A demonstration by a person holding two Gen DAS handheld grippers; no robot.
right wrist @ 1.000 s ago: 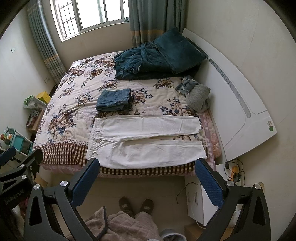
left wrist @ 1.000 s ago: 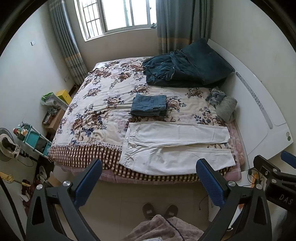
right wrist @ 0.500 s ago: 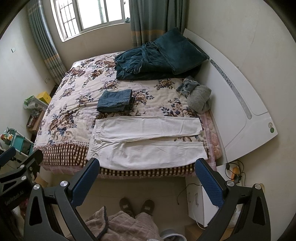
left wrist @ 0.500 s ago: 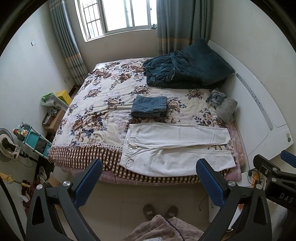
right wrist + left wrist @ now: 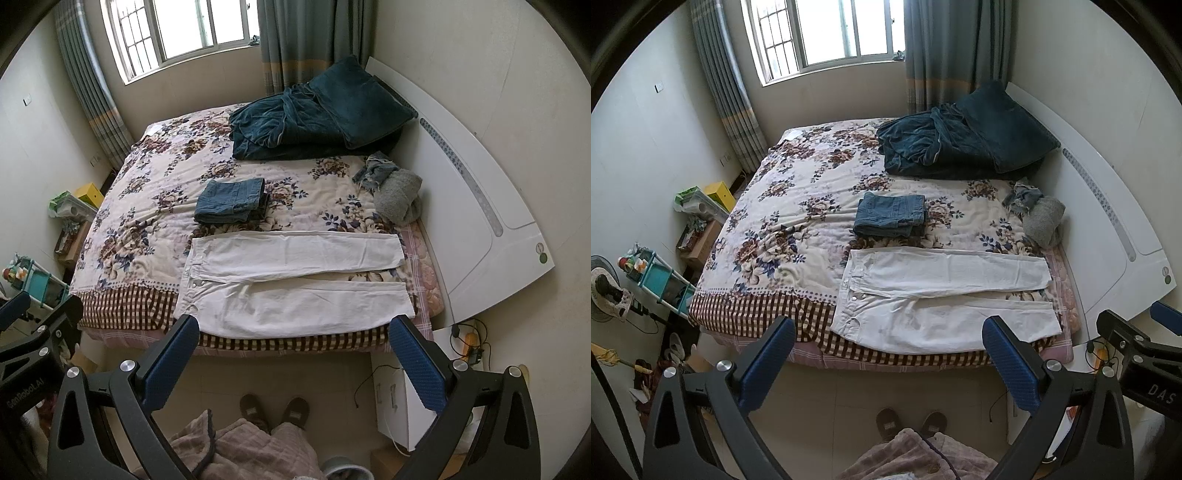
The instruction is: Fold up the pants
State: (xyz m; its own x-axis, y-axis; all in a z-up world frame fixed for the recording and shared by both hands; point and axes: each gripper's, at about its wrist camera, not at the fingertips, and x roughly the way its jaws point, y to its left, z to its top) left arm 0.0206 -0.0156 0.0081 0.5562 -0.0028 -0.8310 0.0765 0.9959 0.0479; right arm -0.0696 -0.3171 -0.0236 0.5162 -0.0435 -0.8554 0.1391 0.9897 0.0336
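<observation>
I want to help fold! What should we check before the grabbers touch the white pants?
1. White pants spread flat on the bed, both legs side by side: ok.
2. Left gripper open and holding nothing: ok.
3. Right gripper open and holding nothing: ok.
4. Folded jeans lie apart from the pants: ok.
5. Gray bundle sits clear of the leg ends: ok.
6. Grippers close enough to grab: not ok, both hang over the floor, short of the bed edge.
</observation>
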